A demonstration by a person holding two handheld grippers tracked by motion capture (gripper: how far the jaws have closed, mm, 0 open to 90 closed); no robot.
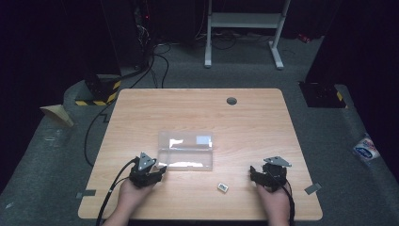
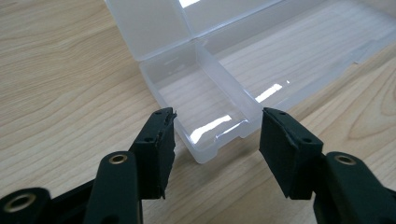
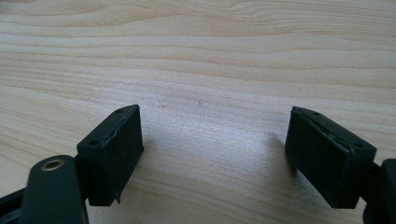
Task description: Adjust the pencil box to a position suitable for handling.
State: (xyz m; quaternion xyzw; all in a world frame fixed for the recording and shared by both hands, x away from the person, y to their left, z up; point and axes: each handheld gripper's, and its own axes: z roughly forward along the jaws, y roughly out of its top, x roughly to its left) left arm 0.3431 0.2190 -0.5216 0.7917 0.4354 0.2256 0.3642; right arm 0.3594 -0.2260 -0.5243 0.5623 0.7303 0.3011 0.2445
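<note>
Clear plastic compartment box (image 1: pixel 186 150) lies mid-table, lid folded open away from the person; left gripper (image 1: pixel 159 171) at its near left corner, jaws parted, straddling that corner without pressing on it. Right gripper (image 1: pixel 254 175) well apart to the right, jaws spread over bare wooden table (image 1: pixel 244 117), holding nothing. Small white piece (image 1: pixel 223 187) lies between the two hands, near the front edge

Judgement: to steady the box, close squarely on the corner wall (image 2: pixel 224 140), low, so thin plastic does not flex or skid

Hard to tell: what the small piece is; how many compartments; whether any hold contents – glare on the lid
</note>
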